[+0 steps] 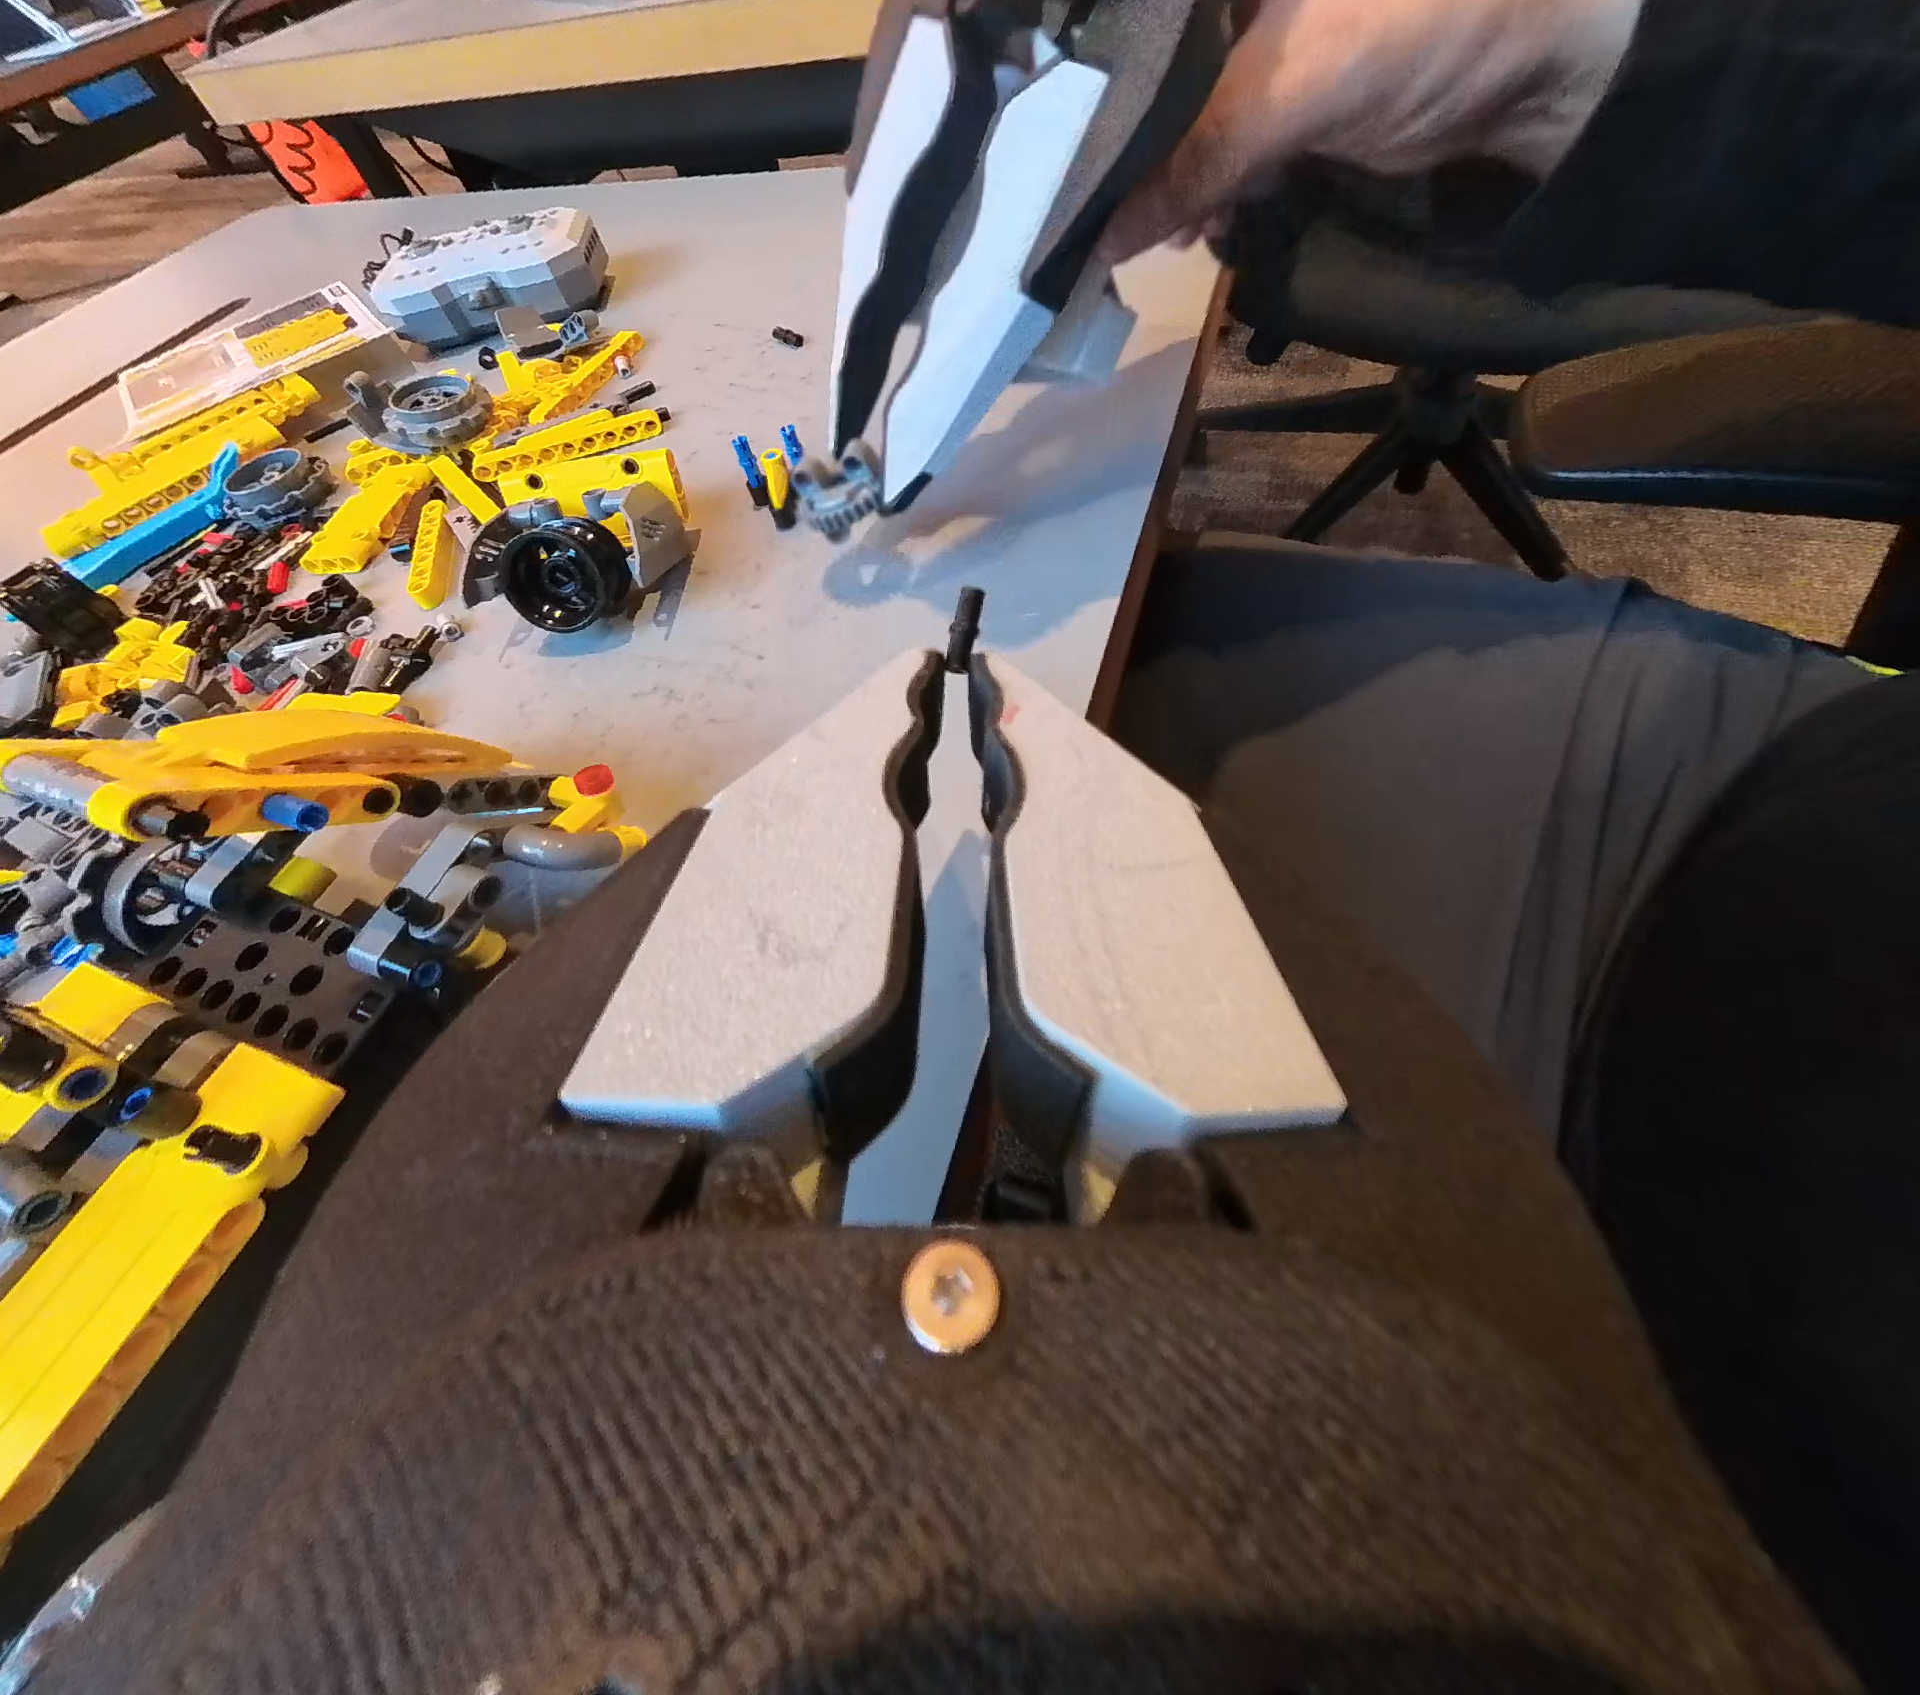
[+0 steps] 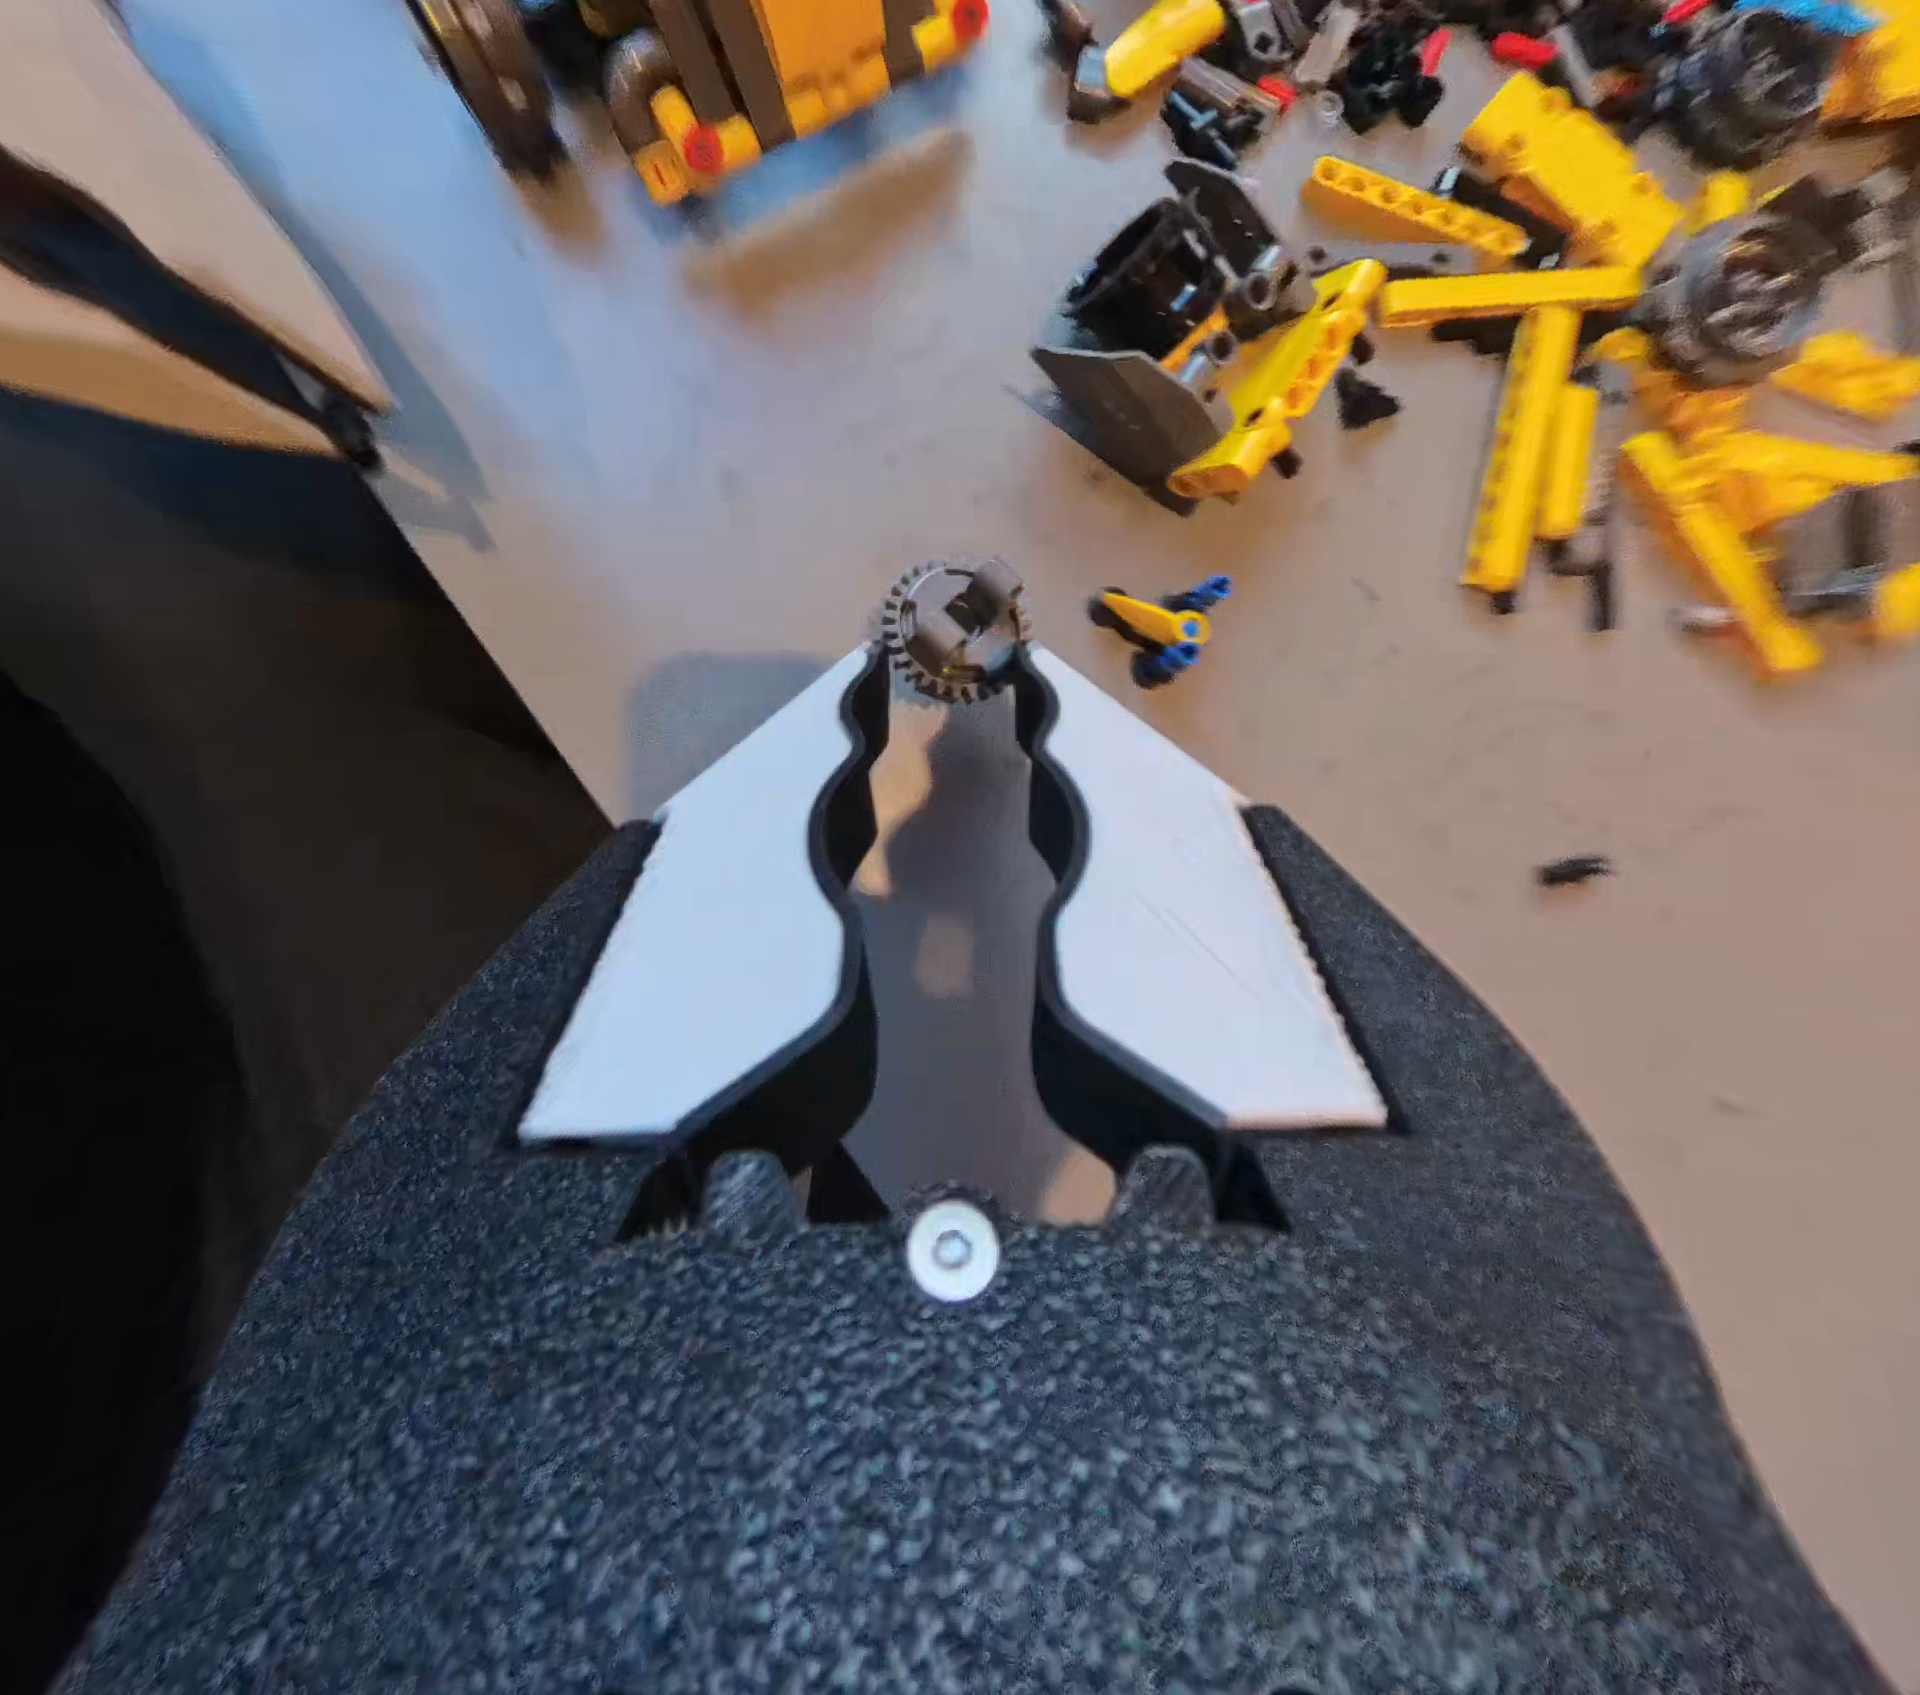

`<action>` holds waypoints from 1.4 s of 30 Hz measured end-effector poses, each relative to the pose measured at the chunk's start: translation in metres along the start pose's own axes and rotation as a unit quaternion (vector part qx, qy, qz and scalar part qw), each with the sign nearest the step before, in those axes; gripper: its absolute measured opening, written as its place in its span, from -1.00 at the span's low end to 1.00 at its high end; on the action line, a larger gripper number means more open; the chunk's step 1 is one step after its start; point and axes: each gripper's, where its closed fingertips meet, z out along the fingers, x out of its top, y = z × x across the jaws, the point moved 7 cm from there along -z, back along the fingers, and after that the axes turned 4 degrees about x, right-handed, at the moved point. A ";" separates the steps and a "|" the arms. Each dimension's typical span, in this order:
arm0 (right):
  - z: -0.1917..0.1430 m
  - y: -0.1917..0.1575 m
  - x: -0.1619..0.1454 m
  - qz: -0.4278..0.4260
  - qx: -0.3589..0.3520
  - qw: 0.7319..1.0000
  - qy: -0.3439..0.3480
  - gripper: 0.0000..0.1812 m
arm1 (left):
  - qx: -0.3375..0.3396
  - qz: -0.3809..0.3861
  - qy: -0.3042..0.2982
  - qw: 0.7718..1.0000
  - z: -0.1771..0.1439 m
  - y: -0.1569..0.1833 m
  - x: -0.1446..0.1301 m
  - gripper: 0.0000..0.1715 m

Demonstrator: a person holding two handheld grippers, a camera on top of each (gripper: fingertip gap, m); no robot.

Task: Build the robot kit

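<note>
My left gripper (image 1: pixel 961 666) is shut on a small black pin (image 1: pixel 966 625) that sticks out past its fingertips, above the grey table (image 1: pixel 727 669) near its right edge. My right gripper (image 2: pixel 954 658) is shut on a grey gear piece (image 2: pixel 954 629) held by its rim at the fingertips, low over the table. In the left wrist view the right gripper (image 1: pixel 868 492) points down with the gear piece (image 1: pixel 836 492) at its tips, touching or nearly touching the table. A small yellow piece with blue pins (image 2: pixel 1164 625) lies just beside the gear and also shows in the left wrist view (image 1: pixel 767 471).
A heap of yellow, black and grey building parts (image 1: pixel 416 482) covers the table's left. A partly built yellow and black vehicle (image 1: pixel 156 970) sits at the near left. A black wheel (image 1: pixel 561 573) and a grey box unit (image 1: pixel 488 274) lie farther back. A person's hand (image 1: pixel 1423 24) holds the right gripper. An office chair (image 1: pixel 1455 357) stands past the table edge. Some 10 cm of space lies between my two pairs of fingers. The left gripper is farther from the black wheel (image 1: pixel 561 573), some 15 cm, than the right, some 9 cm.
</note>
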 end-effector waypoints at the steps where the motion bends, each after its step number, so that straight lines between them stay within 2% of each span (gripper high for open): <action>1: -0.003 0.001 0.000 -0.039 -0.032 0.998 -0.027 -0.74 | 0.000 0.001 -0.001 1.000 0.000 0.000 0.000 -0.97; 3: -0.007 0.001 0.003 -0.140 -0.106 0.981 -0.089 -0.74 | 0.000 0.002 -0.003 1.000 0.001 0.000 -0.001 -0.96; 4: -0.007 -0.001 0.004 -0.200 -0.146 0.961 -0.120 -0.74 | 0.000 0.002 -0.005 1.000 0.001 0.000 -0.001 -0.97; 6: -0.005 -0.008 0.006 -0.330 -0.209 0.905 -0.167 -0.74 | 0.001 0.002 -0.009 1.000 0.002 0.000 -0.002 -0.97; 8: 0.002 -0.020 0.005 -0.432 -0.228 0.854 -0.179 -0.74 | 0.002 0.001 -0.015 1.000 0.003 0.000 -0.003 -0.97; 10: 0.006 -0.029 0.000 -0.466 -0.211 0.841 -0.178 -0.73 | 0.004 0.001 -0.020 1.000 0.004 0.000 -0.003 -0.97; 16: -0.005 -0.030 -0.011 -0.422 -0.169 0.883 -0.120 -0.66 | 0.005 0.006 -0.033 0.999 0.008 0.001 -0.005 -0.97; 19: -0.005 -0.028 -0.021 -0.403 -0.162 0.892 -0.127 -0.66 | 0.003 0.008 -0.040 0.999 0.012 0.003 -0.004 -0.97; 21: -0.007 -0.030 -0.026 -0.367 -0.143 0.913 -0.110 -0.67 | 0.002 0.007 -0.045 0.999 0.014 0.003 -0.003 -0.97; 24: -0.015 -0.038 -0.028 -0.290 -0.098 0.951 -0.048 -0.77 | -0.004 0.006 -0.054 0.998 0.018 0.004 -0.002 -0.97; 27: -0.017 -0.058 -0.026 -0.173 0.008 0.984 0.051 -0.86 | -0.028 0.019 -0.046 0.998 0.020 0.007 0.004 -0.97; 29: -0.017 -0.070 -0.024 -0.107 0.078 0.986 0.103 -0.82 | -0.046 0.040 -0.036 0.997 0.020 0.011 0.009 -0.97; 35: -0.032 -0.078 -0.017 -0.013 0.178 0.963 0.202 -0.80 | -0.099 0.068 0.008 0.993 0.016 0.025 0.018 -0.97; 42: -0.034 -0.081 -0.019 -0.034 0.160 0.967 0.196 -0.94 | -0.110 0.089 0.017 0.990 0.016 0.032 0.019 -0.97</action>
